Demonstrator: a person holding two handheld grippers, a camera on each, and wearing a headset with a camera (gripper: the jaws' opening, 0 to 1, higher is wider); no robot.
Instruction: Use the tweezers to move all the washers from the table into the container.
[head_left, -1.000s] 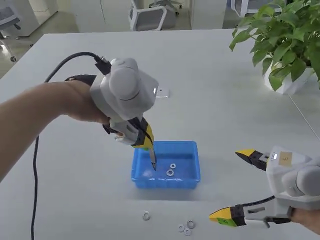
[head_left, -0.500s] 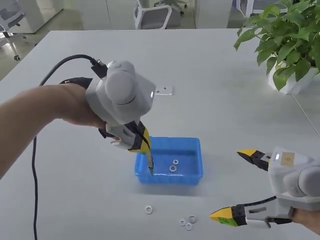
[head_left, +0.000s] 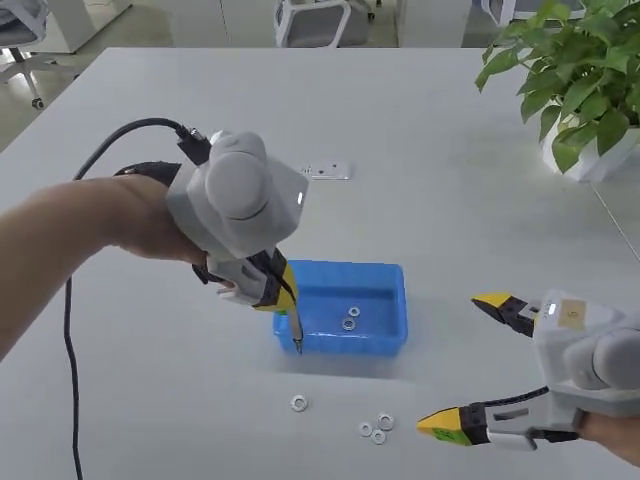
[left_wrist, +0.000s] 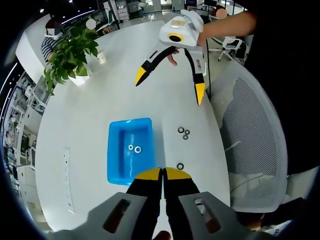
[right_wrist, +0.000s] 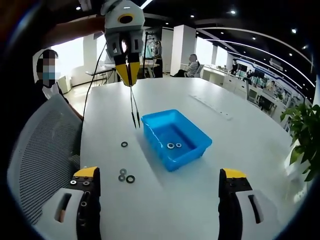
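6 washers (head_left: 298, 403), small flat silver rings. 2 lie side by side inside the blue container (head_left: 360, 345), 4 lie on the white table (head_left: 450, 200): one alone at the container's 6 o'clock and a tight cluster of 3 at its 5 o'clock. 1 pair of tweezers (head_left: 295, 332), slim and dark, points down with its tips just outside the container's 7 o'clock corner, above the table; can't tell if the tips hold anything. The left gripper (head_left: 282, 297) has its jaws clamped together on the tweezers. The right gripper (head_left: 450, 362) sits at the container's 4 o'clock, jaws spread wide, holding nothing. 1 potted plant (head_left: 570, 80) at the table's 1 o'clock.
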